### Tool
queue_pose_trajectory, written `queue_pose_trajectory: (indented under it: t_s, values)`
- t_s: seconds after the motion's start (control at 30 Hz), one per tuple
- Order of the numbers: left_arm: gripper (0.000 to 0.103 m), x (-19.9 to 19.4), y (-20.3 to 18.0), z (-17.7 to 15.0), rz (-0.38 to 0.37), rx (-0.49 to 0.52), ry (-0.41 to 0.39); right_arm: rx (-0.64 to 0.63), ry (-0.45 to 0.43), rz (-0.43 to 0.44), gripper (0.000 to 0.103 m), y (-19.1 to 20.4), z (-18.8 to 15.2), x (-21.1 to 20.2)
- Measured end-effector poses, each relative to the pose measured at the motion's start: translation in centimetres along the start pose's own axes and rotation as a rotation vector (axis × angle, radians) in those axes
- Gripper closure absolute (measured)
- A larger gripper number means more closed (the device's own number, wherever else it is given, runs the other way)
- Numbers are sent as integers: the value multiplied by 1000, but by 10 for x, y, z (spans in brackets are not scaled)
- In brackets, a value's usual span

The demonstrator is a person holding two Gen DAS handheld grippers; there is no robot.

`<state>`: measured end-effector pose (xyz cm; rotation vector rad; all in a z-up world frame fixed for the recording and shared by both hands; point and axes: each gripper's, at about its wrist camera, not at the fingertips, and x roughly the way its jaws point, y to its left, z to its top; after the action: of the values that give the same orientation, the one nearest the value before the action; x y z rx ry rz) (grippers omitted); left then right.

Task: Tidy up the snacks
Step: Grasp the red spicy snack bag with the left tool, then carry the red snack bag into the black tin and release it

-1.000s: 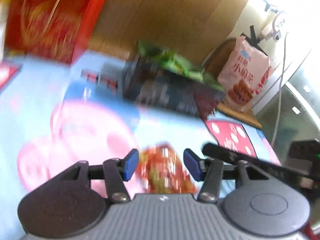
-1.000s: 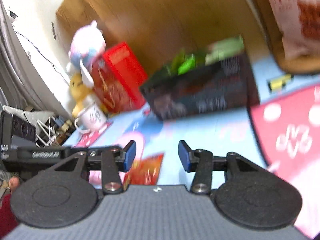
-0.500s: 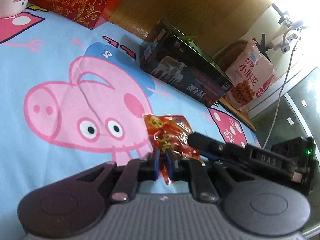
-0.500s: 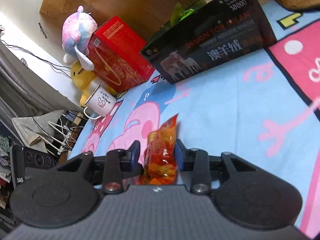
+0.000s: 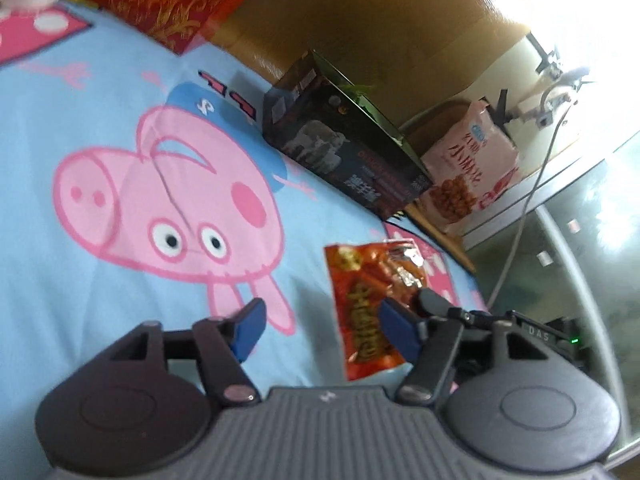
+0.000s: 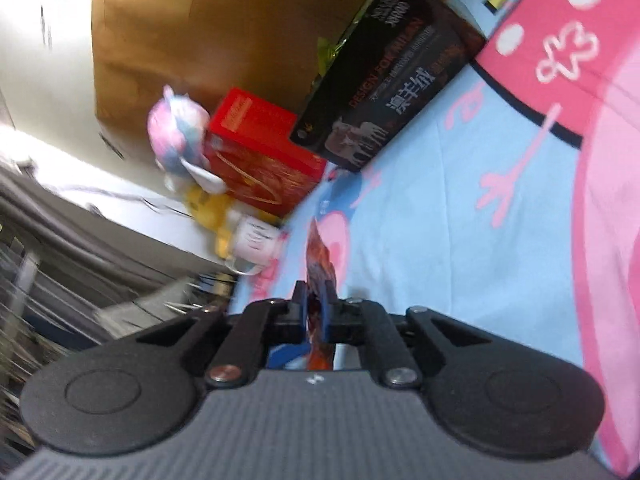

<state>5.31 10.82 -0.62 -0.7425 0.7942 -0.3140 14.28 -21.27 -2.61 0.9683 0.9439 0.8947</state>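
Tongs: left tongs (image 5: 320, 330) spread wide, empty; right tongs (image 6: 315, 312) clamped on red snack packet (image 5: 366, 304), held edge-up for carrying.
Bed sheet (image 5: 72, 92): blue cartoon print, surface under everything.
Dark box (image 5: 344, 148): far side, likely drop spot; green packets inside.
Red snack packet: near right, off the sheet.

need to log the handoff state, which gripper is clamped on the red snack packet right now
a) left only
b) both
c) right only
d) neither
c: the right gripper has its jaws closed on the red snack packet, while the left gripper stands open beside it.
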Motion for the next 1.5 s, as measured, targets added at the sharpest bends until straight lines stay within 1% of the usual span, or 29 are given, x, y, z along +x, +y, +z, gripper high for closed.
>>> queue_pose_trajectory:
  t_s: [0.07, 0.13, 0.17, 0.2, 0.23, 0.27, 0.3, 0.43, 0.5, 0.67, 0.8, 0.97, 1.23, 1.4, 1.5]
  values:
    - [33, 2, 2, -1, -45, -29, 10, 74, 5, 70, 94, -7, 2, -5]
    - [33, 4, 1, -2, -95, -47, 20, 114, 13, 120, 94, -9, 1, -7]
    - [37, 5, 0, -2, -120, -52, 23, 127, 19, 141, 94, -9, 1, -7]
    - [46, 5, -2, -2, -139, -51, 24, 135, 22, 153, 94, -8, 1, -8]
    - [52, 5, -4, -2, -156, -44, 24, 138, 25, 161, 93, -7, 1, -8]
    - [62, 5, -8, -3, -163, -36, 26, 134, 27, 160, 93, -6, 2, -9]
    - [69, 5, -10, -3, -167, -30, 27, 128, 26, 156, 93, -5, 2, -9]
    - [72, 5, -19, -3, -143, 0, 12, 135, 24, 164, 93, -9, 3, -10]
    - [75, 4, -20, -2, -136, 7, 6, 118, 17, 155, 93, -8, 3, -11]
    - [75, 8, -24, 1, -129, 21, 1, 35, -8, 96, 93, -4, 3, -15]
    - [75, 16, -26, 5, -103, 30, 11, -50, -33, 38, 93, 3, 1, -15]
    - [75, 26, -30, 17, -84, 45, 15, -126, -41, 9, 93, 8, 9, -12]
    - [75, 47, -51, 56, -64, 133, 2, -162, -59, -10, 92, 8, 37, -4]
    - [75, 64, -62, 87, -63, 167, -11, -205, -78, -10, 92, 17, 62, 4]
    - [75, 73, -72, 106, -55, 195, -32, -237, -97, -13, 92, 23, 80, 9]
